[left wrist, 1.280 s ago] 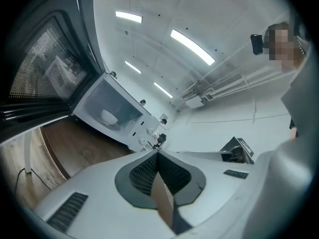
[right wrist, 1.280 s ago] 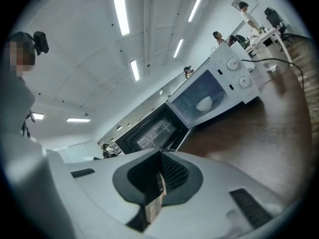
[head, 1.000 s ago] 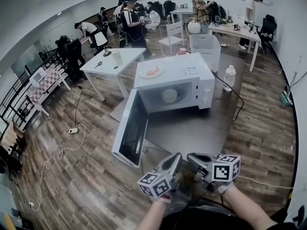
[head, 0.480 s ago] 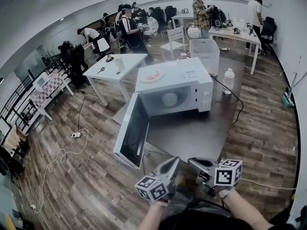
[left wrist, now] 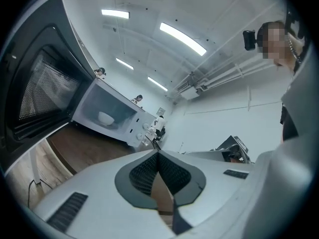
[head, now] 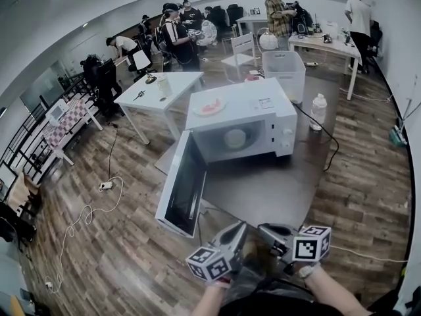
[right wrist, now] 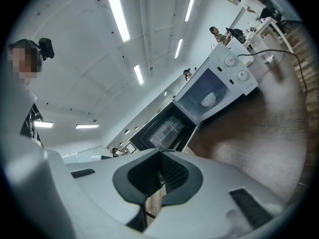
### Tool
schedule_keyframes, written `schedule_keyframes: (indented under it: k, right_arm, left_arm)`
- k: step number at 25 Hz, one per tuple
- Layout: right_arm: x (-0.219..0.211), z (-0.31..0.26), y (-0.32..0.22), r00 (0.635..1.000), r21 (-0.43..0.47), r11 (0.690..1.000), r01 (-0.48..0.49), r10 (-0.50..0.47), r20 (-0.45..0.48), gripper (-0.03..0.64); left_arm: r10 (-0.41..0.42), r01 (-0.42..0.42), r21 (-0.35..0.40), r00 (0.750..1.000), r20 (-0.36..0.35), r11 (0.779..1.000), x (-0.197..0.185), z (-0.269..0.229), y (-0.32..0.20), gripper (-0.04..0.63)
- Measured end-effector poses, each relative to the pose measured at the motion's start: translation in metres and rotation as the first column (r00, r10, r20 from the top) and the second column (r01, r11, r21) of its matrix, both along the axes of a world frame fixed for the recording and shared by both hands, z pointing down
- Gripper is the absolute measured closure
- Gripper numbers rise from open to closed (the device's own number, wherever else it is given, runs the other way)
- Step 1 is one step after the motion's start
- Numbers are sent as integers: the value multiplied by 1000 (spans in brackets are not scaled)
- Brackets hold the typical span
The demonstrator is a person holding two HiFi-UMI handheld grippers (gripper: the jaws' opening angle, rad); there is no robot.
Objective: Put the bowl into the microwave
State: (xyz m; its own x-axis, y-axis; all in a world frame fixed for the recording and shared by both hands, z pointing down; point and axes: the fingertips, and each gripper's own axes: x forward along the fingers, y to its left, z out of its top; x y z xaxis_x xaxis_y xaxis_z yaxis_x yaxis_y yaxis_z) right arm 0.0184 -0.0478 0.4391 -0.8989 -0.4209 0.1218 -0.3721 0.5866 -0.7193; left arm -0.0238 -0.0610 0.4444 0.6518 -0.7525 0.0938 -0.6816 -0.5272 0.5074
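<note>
One bowl point(head: 234, 137) is seen inside the microwave point(head: 245, 101), whose door point(head: 181, 184) is swung open, on the dark surface point(head: 263, 186). The left gripper point(head: 238, 229) and right gripper point(head: 266, 232) are held well apart from it, each with its jaws closed together on nothing.

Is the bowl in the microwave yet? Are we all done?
Done: the bowl sits inside the microwave. In hand: nothing; the left gripper and right gripper are both shut and empty. Left: perhaps closing the open door.
</note>
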Motion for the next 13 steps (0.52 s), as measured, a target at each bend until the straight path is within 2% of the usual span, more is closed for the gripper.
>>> schedule_keyframes:
  k: [13]
  right_arm:
    - [-16, 18, -36, 999, -47, 999, 13, -12, 38, 617]
  left_arm:
    - [11, -10, -51, 1000, 11, 999, -7, 15, -37, 594]
